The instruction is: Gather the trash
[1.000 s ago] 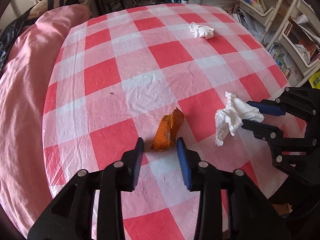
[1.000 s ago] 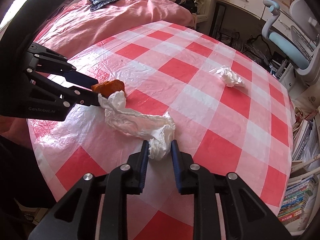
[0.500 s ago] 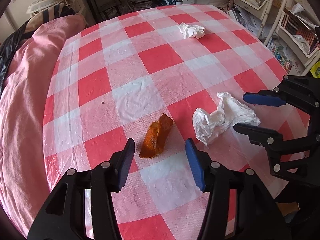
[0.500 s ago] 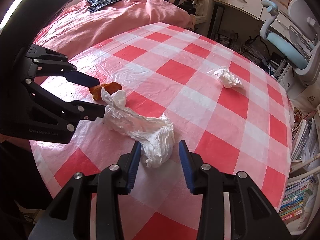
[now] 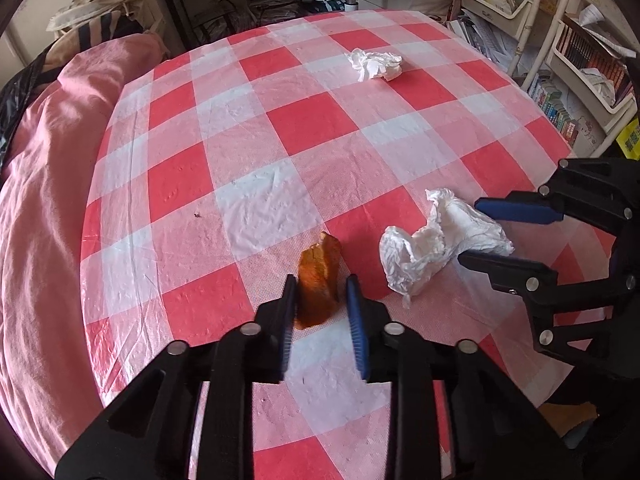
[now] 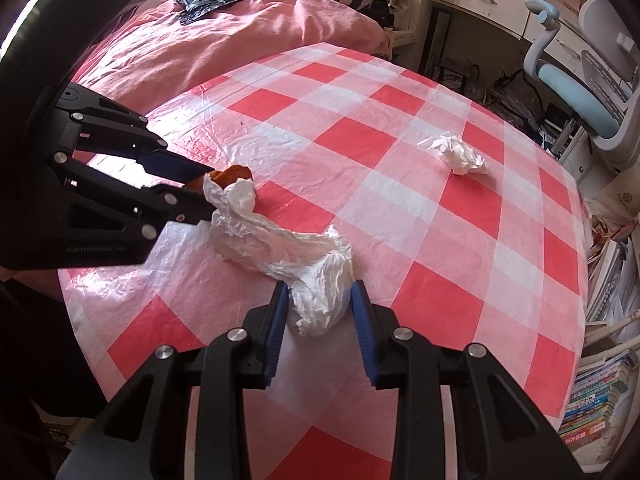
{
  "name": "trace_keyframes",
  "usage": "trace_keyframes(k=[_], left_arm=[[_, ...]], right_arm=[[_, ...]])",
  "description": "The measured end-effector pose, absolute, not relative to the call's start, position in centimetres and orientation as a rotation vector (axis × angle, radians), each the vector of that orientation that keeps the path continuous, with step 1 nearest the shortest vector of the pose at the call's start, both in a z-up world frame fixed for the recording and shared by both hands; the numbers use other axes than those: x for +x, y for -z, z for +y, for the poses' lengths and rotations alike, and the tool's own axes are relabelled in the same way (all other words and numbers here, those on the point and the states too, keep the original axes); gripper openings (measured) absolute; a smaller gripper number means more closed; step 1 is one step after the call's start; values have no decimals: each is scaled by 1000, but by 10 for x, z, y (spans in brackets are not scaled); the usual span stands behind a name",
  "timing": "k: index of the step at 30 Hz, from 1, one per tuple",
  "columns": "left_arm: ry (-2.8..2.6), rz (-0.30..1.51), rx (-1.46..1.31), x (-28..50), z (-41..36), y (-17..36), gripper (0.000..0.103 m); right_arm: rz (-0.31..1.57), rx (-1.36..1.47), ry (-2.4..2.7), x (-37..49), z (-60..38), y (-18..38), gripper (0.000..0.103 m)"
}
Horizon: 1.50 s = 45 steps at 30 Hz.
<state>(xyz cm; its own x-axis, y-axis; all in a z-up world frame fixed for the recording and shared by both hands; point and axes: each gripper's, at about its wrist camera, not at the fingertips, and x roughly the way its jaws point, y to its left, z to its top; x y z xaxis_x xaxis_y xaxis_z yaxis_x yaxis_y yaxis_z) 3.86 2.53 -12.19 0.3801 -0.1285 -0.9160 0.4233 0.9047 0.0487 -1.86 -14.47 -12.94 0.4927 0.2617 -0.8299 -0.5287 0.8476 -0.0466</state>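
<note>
Orange peel [image 5: 318,286] – between closing left jaws | tissue [image 6: 316,280] – between closing right jaws

Bright daylight, strongest from upper left of the right wrist view. Glare on the glossy checked tablecloth [image 6: 224,136] toward its left edge. Soft shadows only. Sharp focus centrally; heavy fisheye bending, dark vignetted corners.
</note>
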Motion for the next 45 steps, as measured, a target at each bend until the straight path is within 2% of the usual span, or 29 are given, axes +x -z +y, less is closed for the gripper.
trace_keyframes(k=[1,4,15,23,28,30,32,34,40,45], left_arm=[[347,1126,286,40,27,121,20],[308,1106,242,47,34,114,19],[239,1127,9,60,32,109,20],[242,1088,26,60,28,98,18],[234,1086,13,64,36,92,19],[234,1090,-13,67,43,90,23],[219,1080,-45,69,54,85,38],[201,1070,-71,72,67,81,43],[137,1078,-171,83,106,81,48],[144,1118,-127,85,98,93,53]], right_arm=[[939,-318,-487,-19,-144,129,24],[923,-314,-465,-17,-149,126,21],[920,-312,-364,-8,-165,125,21],[930,-347,-361,-10,-159,130,22],[934,-317,-357,-9,-164,130,26],[938,-299,-364,-9,-165,131,26],[940,-291,-373,-9,-166,131,26],[943,-291,-377,-9,-167,131,23],[936,-326,-327,-11,-176,130,21],[936,-326,-320,-12,-187,129,21]])
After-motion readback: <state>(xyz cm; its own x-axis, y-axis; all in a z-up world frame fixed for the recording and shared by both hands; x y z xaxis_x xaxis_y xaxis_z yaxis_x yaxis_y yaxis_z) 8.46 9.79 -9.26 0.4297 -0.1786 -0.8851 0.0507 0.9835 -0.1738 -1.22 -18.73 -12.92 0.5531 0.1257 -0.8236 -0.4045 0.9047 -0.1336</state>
